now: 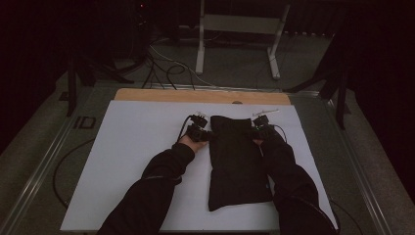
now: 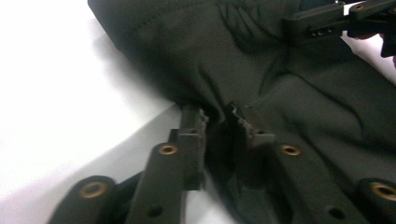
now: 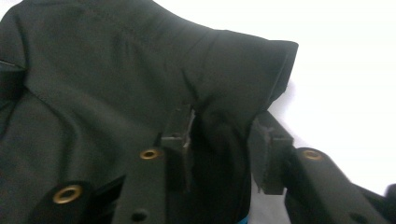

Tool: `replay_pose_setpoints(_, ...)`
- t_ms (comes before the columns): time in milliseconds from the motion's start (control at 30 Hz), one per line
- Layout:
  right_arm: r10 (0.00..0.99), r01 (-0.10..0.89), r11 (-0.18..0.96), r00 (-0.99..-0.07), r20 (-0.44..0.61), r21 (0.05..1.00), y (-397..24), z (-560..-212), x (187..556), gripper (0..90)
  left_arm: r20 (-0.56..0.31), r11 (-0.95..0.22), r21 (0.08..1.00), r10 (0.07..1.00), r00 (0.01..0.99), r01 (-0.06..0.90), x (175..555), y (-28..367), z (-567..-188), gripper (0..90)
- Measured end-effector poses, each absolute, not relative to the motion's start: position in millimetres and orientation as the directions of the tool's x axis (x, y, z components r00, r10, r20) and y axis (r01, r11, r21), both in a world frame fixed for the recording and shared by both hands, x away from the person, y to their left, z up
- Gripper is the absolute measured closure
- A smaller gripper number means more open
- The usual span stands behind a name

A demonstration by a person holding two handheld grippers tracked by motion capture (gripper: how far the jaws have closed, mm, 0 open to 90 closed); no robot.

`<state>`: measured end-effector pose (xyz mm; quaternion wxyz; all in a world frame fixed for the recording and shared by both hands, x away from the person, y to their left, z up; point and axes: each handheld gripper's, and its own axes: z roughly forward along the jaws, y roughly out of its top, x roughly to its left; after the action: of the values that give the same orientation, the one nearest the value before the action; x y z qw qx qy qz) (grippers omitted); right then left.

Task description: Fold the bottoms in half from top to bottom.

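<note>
A black cloth (image 1: 237, 161), folded into a long rectangle, lies on the white sheet (image 1: 137, 161) to the right of its middle. My left gripper (image 1: 208, 133) sits at the cloth's far left corner. In the left gripper view its jaws (image 2: 217, 116) stand close together with a ridge of black cloth (image 2: 280, 93) pinched between them. My right gripper (image 1: 255, 131) is at the far right corner. In the right gripper view its jaws (image 3: 222, 126) clamp a thicker fold of the cloth (image 3: 116, 70), and puckers run out from the grip.
The white sheet covers a wooden tabletop (image 1: 195, 95), with bare sheet to the left of the cloth. A small pale object (image 1: 265, 112) lies just beyond the right gripper. Cables (image 1: 166, 73) and a white stand (image 1: 235, 29) are on the floor behind the table.
</note>
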<state>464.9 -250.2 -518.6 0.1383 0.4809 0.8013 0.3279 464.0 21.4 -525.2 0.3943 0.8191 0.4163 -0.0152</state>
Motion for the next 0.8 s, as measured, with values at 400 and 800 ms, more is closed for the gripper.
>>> replay_pose_setpoints(400, 0.848, 0.673, 0.349, -0.523, 0.086, 0.653, -246, -512, 463, 84.6, -0.329, -0.372, 0.643, 0.654, 0.681, 0.669, 463, 24, -519, 85.7)
replay_pose_setpoints(800, 0.84, 0.653, 0.337, -0.533, 0.096, 0.678, -253, -495, 461, 85.3, -0.295, -0.391, 0.671, 0.639, 0.71, 0.63, 466, 22, -500, 85.9)
